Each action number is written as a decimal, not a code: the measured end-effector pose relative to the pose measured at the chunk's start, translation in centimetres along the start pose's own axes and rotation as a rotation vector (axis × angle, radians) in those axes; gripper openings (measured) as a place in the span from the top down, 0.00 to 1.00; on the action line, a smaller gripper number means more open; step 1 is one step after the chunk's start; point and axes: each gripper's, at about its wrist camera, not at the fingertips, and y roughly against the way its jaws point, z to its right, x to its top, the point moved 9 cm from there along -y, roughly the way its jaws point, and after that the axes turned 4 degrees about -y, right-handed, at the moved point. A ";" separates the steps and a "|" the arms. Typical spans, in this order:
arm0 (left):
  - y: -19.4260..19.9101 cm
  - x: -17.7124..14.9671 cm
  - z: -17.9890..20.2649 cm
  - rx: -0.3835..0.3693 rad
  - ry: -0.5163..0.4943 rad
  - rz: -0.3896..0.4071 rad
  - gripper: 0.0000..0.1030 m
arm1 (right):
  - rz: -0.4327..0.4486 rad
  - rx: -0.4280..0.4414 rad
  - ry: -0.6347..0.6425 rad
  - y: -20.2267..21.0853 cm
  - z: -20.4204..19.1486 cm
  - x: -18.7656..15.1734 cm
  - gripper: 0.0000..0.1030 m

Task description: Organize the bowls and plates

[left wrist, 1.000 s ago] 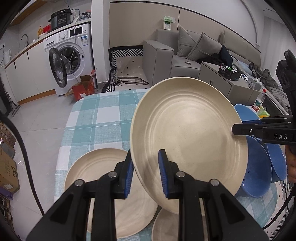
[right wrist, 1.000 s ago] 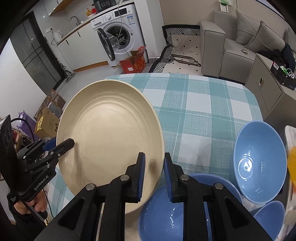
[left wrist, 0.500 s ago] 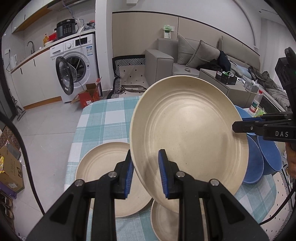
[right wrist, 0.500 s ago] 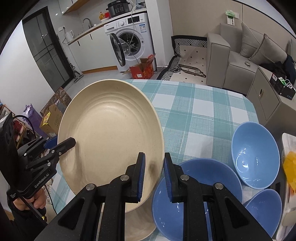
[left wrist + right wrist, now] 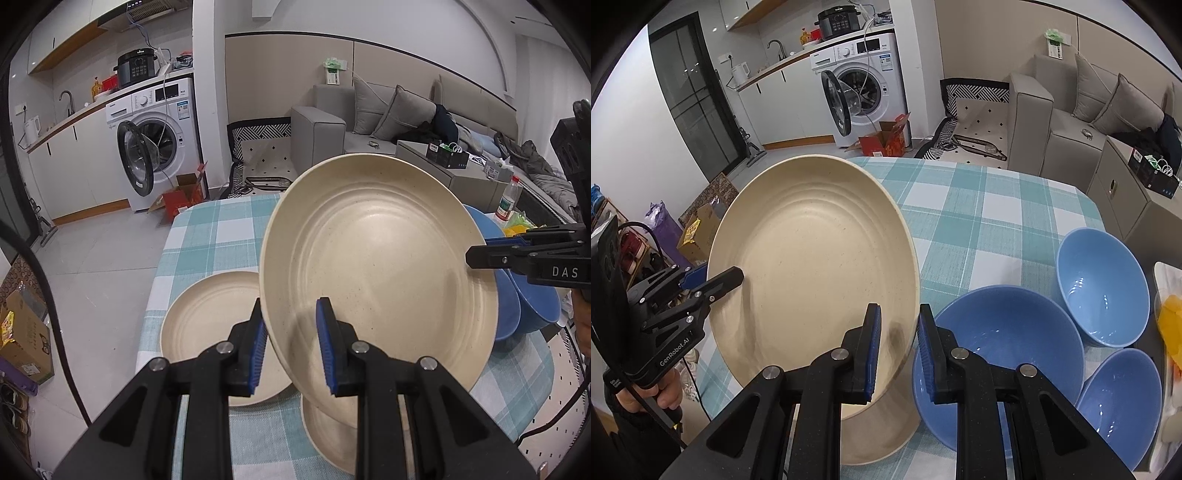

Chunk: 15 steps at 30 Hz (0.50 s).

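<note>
L+R tongs (image 5: 290,345) (image 5: 897,345) clamp beige plate (image 5: 376,273) — checked tablecloth (image 5: 990,218) | washer (image 5: 864,81) behind

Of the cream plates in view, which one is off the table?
The large cream plate, held tilted between both grippers. The left gripper and right gripper clamp opposite rims. The other cream plates lie flat on the checked tablecloth.

You're in a home, open-plan flat: washing machine (image 5: 862,86) with its door open under a kitchen counter (image 5: 783,64) with tap and kettle (image 5: 740,72), grey sofa (image 5: 373,122) with cushions just beyond, checked tablecloth on the worktop (image 5: 990,206), tiled floor (image 5: 96,258).
</note>
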 end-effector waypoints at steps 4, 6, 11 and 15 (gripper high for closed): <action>0.1 -1.1 0.2 0.000 -0.003 -0.007 0.77 | -0.006 0.002 0.006 -0.6 -0.1 -0.9 0.81; 0.1 -1.4 0.2 -0.001 -0.001 -0.009 0.77 | -0.011 0.005 0.006 -1.0 -0.2 -1.3 0.81; 0.0 -2.2 0.2 0.002 -0.006 -0.013 0.77 | -0.022 -0.002 0.015 -1.7 -0.3 -2.3 0.81; -0.1 -2.6 0.3 0.000 -0.005 -0.016 0.77 | -0.034 -0.006 0.028 -2.4 -0.2 -2.9 0.81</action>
